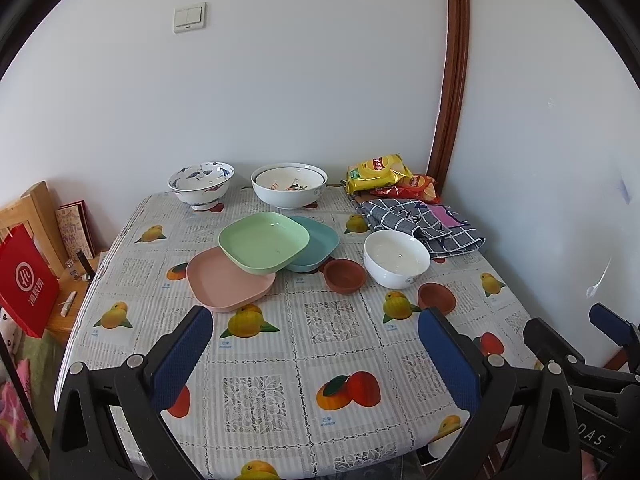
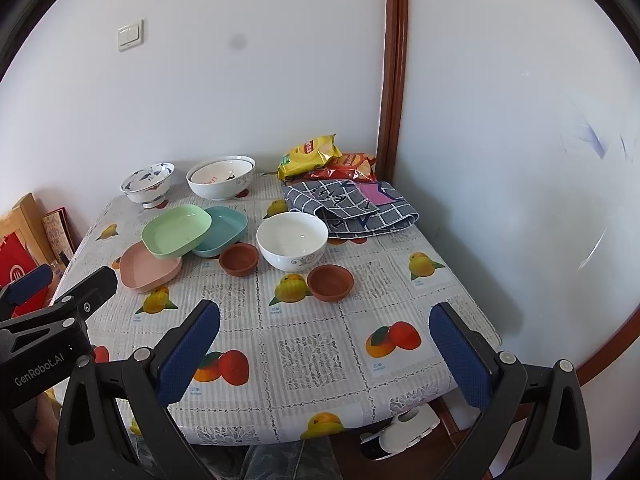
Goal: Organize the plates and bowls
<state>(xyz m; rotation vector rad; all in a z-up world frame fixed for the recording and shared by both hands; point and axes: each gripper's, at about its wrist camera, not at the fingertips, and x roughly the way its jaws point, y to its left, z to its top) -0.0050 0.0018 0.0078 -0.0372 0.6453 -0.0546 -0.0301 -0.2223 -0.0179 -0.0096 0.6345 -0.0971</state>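
Blue-padded jaws wide apart on both sides, nothing between them: left gripper [image 1: 316, 354] and right gripper [image 2: 325, 350], both hovering over the near edge of the table [image 2: 316, 364] with its fruit-print cloth. Just beyond, two brown dishes: one [image 2: 330, 282] nearer and alone, the other [image 2: 239, 260] beside the white bowl [image 2: 292, 245], seemingly touching its left side. Left of those, three overlapping plates: pink [image 2: 150, 269] nearest and lowest, green [image 2: 176, 231] tilted, resting on both the pink and the teal [image 2: 220, 230]. Right of the white bowl, a grey checked fabric [image 2: 356, 210], folded, with a purple patch on top. Farther back, near the wall, a blue-patterned footed bowl [image 2: 148, 184] at the left and a large white bowl [image 2: 221, 178] with another nested inside. At the far right corner, a yellow snack bag [image 2: 310, 154] lying partly over a red one [image 2: 354, 165]. Off the table's left edge, a red paper bag [image 1: 26, 284] and a wooden chair [image 1: 32, 208].
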